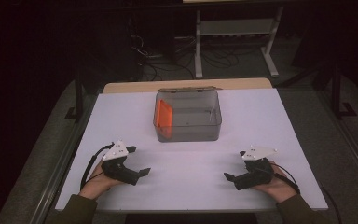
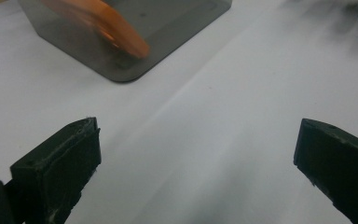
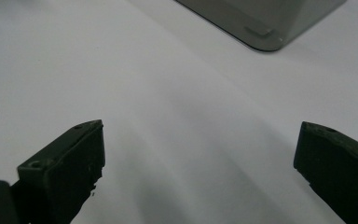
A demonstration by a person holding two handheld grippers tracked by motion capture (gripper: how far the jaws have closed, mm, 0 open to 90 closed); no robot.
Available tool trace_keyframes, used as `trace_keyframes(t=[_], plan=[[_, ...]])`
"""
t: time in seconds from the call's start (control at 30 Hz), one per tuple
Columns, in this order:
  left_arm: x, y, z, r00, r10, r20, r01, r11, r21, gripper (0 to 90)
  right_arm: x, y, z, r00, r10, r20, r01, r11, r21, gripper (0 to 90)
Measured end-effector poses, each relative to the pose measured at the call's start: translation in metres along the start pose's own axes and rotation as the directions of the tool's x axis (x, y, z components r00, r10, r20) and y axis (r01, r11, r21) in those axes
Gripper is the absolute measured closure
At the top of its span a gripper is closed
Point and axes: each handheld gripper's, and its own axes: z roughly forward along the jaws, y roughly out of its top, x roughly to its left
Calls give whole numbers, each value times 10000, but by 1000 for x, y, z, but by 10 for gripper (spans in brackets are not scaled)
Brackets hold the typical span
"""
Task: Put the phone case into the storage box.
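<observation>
Nearest to me, both hands rest on the front part of the white worktop (image 1: pixel 191 163), each holding a tool. Left tool (image 1: pixel 142 173) sits at the front left, its jaws spread wide with nothing between them, pointing inward toward the middle. Right tool (image 1: pixel 228 177) sits at the front right, well apart from the left one, its jaws also spread wide and empty, pointing inward too. Between them I see bare white surface. Farther back, in the middle of the worktop, stands a clear grey box (image 1: pixel 189 135) with rounded corners. Inside it, an orange lid (image 1: pixel 164 116) leans tilted against the box's left wall. From the left tool's camera the box (image 2: pixel 177 28) lies ahead with the orange lid (image 2: pixel 107 25) near its closest corner.
</observation>
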Motion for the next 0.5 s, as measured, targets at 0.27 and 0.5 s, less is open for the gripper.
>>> trace_keyframes(t=[0.27, 0.5], plan=[[-3, -6, 0, 9999, -79, 124, 80, 9999, -92, 0, 0, 0, 0, 10000, -15, 19, 15, 10000, 8, 15], [0, -12, 2, 9996, -245, 165, 243, 9996, 132, 0, 0, 0, 0, 10000, -25, 32, 25, 10000, 30, 15]])
